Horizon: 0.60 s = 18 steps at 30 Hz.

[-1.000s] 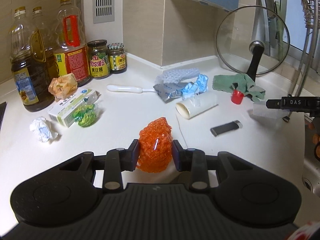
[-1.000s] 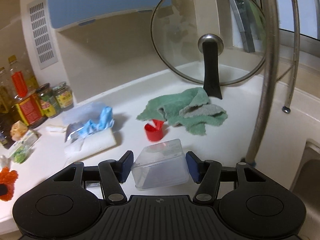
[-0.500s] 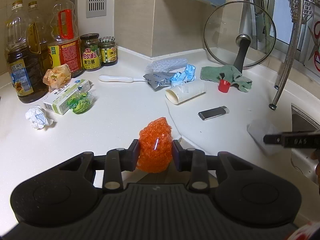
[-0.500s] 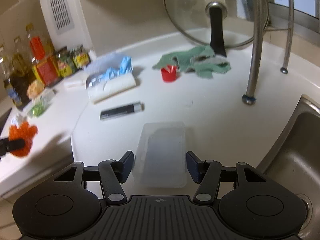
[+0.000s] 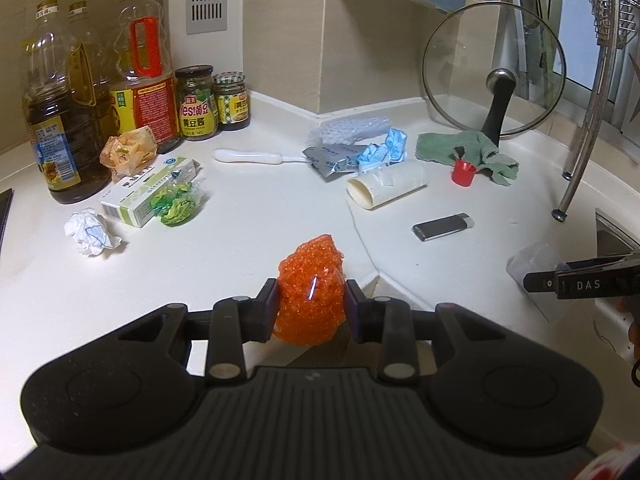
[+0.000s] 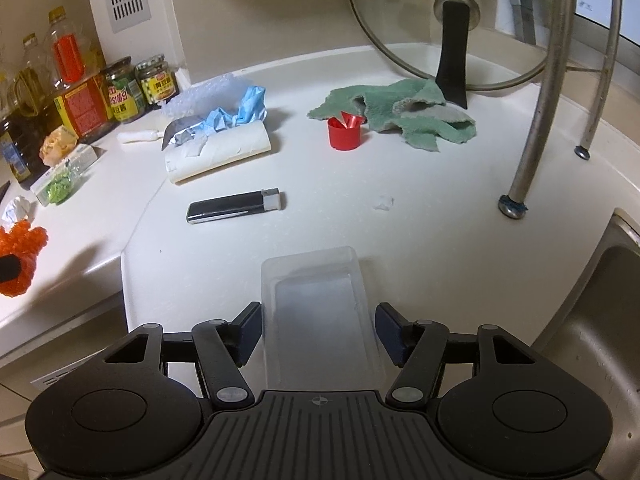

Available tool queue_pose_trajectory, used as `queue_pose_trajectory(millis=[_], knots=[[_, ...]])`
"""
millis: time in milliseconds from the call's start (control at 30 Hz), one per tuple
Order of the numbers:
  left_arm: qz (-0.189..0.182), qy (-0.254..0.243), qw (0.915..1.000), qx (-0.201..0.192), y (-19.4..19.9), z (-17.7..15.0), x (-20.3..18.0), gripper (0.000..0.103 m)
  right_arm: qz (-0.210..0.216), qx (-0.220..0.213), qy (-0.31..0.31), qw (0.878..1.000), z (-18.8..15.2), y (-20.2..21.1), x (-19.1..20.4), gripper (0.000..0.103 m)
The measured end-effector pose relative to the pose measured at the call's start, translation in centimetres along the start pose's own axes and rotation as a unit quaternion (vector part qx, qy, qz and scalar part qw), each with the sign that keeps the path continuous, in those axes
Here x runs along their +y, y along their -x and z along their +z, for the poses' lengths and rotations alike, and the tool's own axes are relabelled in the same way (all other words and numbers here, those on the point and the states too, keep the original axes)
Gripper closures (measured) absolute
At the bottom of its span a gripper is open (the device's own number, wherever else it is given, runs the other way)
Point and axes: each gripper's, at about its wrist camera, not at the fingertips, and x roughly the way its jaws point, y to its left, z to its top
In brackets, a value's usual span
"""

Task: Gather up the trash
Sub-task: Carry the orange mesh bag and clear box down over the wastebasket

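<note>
The left claw [image 5: 311, 307] was clamped on an orange mesh wad [image 5: 310, 294], both pads pressed into its sides, held just above the white tabletop [image 5: 240, 240]. The right claw [image 6: 319, 332] was opening around a clear tub [image 6: 320, 320] near the tabletop's front edge; a gap showed at the right pad, while on the left I could not quite tell whether pad and tub still touched.

Beyond the tub lay a black lighter [image 6: 234, 207], and to its right a tiny white scrap [image 6: 383, 202]. The sink [image 6: 592, 320] sat at the right, with the rack's metal legs [image 6: 540, 120] standing beside it.

Farther off, a cardboard roll [image 5: 387, 189] lay on its side, with a foil pouch [image 5: 330, 160], a crumpled blue glove [image 5: 386, 149] and bubble wrap [image 5: 348, 130] bunched behind it. A red cap [image 5: 464, 172] stood touching a green cloth [image 5: 468, 150]. To the left were a paper ball [image 5: 90, 231], a green wrapper [image 5: 178, 204] against a small box [image 5: 148, 190], a yellowish wrapper [image 5: 128, 150] and a white handle [image 5: 248, 156].

At the back wall stood oil bottles [image 5: 56, 120] and two jars [image 5: 198, 104], and a glass lid [image 5: 494, 68] leaned upright in the corner.
</note>
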Motion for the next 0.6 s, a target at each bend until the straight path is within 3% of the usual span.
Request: queue_pose_trajectory(millis=[367, 600], knots=[[0.008, 0.004, 1.0, 0.003, 0.32, -0.32, 0.34, 0.072, -0.006, 0.003, 0.017, 1.0, -0.08, -0.52, 0.43, 0.041], [0.01, 0.006, 0.9999, 0.001, 0.88, -0.67, 0.79, 0.072, -0.014, -0.005, 0.029, 0.999, -0.21, -0.09, 0.89, 0.047]])
